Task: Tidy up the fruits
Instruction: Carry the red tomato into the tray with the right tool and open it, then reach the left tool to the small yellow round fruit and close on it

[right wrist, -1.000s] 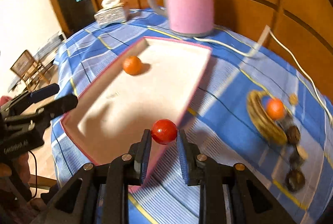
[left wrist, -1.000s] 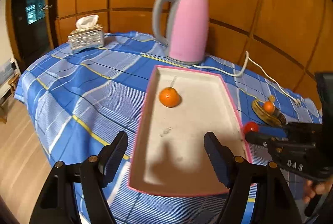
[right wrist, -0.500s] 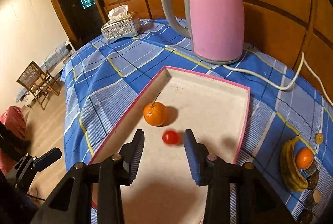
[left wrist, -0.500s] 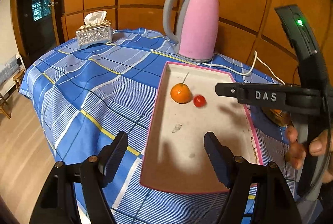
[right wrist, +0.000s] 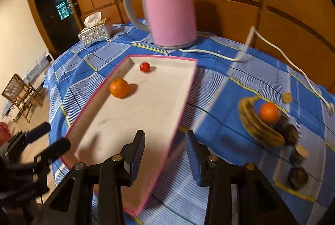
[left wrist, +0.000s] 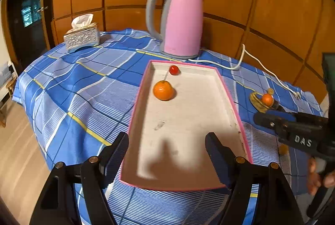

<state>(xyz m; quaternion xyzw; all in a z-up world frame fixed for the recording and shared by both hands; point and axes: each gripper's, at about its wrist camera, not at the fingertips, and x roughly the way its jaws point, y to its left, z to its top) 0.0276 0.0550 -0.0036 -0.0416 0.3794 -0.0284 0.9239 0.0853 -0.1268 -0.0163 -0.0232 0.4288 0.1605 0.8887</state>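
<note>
A pink-rimmed white tray [left wrist: 189,120] [right wrist: 146,108] lies on the blue checked tablecloth. In it are an orange [left wrist: 163,90] [right wrist: 119,88] and a small red tomato [left wrist: 174,70] [right wrist: 145,67] near the far end. A banana [right wrist: 257,122], a second orange [right wrist: 269,112] [left wrist: 267,99] and several small dark and tan fruits lie on the cloth right of the tray. My left gripper [left wrist: 166,154] is open and empty over the tray's near end. My right gripper [right wrist: 165,157] is open and empty over the tray's near right rim; it also shows in the left wrist view [left wrist: 293,131].
A pink electric kettle [left wrist: 180,22] [right wrist: 167,7] stands behind the tray, its white cord [right wrist: 272,51] trailing right. A silver tissue box [left wrist: 81,37] [right wrist: 95,31] sits at the far left. Wood panelling is behind; the table edge drops off left to the floor and a chair [right wrist: 18,95].
My right gripper let go of the red tomato in the tray, opened, and drew back to the right. The tomato rolled to the tray's far end. The left gripper stayed open.
</note>
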